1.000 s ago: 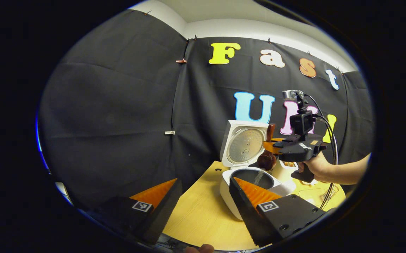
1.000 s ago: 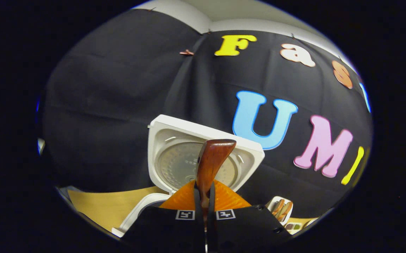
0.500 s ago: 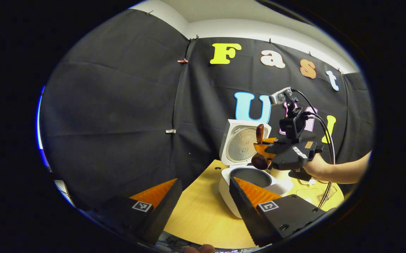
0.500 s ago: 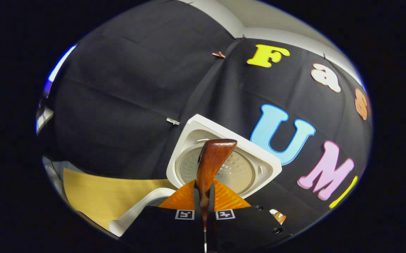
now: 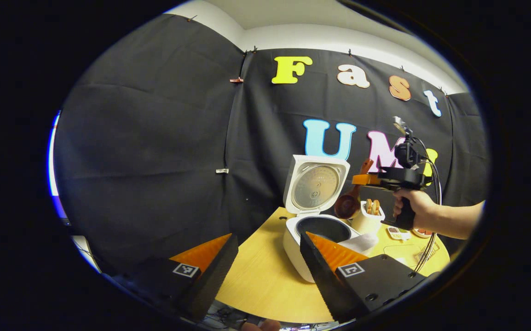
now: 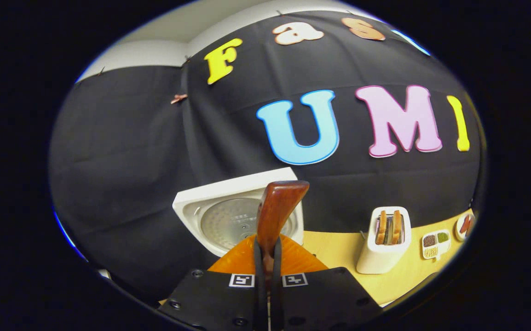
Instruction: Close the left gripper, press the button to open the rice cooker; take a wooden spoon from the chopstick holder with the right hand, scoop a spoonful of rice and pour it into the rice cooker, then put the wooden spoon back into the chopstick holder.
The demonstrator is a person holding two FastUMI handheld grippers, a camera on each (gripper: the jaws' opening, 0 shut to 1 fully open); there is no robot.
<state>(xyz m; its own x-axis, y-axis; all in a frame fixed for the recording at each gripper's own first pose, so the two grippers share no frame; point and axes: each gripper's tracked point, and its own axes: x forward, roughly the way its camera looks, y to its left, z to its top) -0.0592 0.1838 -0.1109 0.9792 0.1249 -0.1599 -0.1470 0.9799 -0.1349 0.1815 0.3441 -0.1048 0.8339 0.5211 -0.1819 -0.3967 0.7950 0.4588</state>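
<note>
R tool [image 6: 265, 257] is clamped tight on the wooden spoon [image 6: 277, 209] handle; the handle end sticks up past the tips in the right gripper view. In the left gripper view the spoon bowl hangs below the R tool, just above and beside the chopstick holder [image 5: 367, 218], w/ a hand [image 5: 415, 209] gripping the tool body. L tool [image 5: 265, 266] sits wide open, nothing between its fingers, low over the near edge of the counter [image 5: 256, 285].

Rice cooker [image 5: 314, 230] is open, lid upright, inner pot dark; can't tell if rice went in. Judging by spoon position next to the holder, the step looks like putting the spoon back.

Risks from here:
- The holder already has utensils in it, so the slot is narrow. If the spoon bowl comes down off-centre it could hit the rim and tip the holder, which is light-looking and stands close to the cooker.
- Spoon is held near the handle end, so a long lever: any knock could twist it in the grip.
- Releasing too high: spoon drops, bounces out or clatters onto the counter.
- Small dishes [image 6: 435, 243] lie near the holder; a wide swing of the spoon bowl could clip them.
</note>
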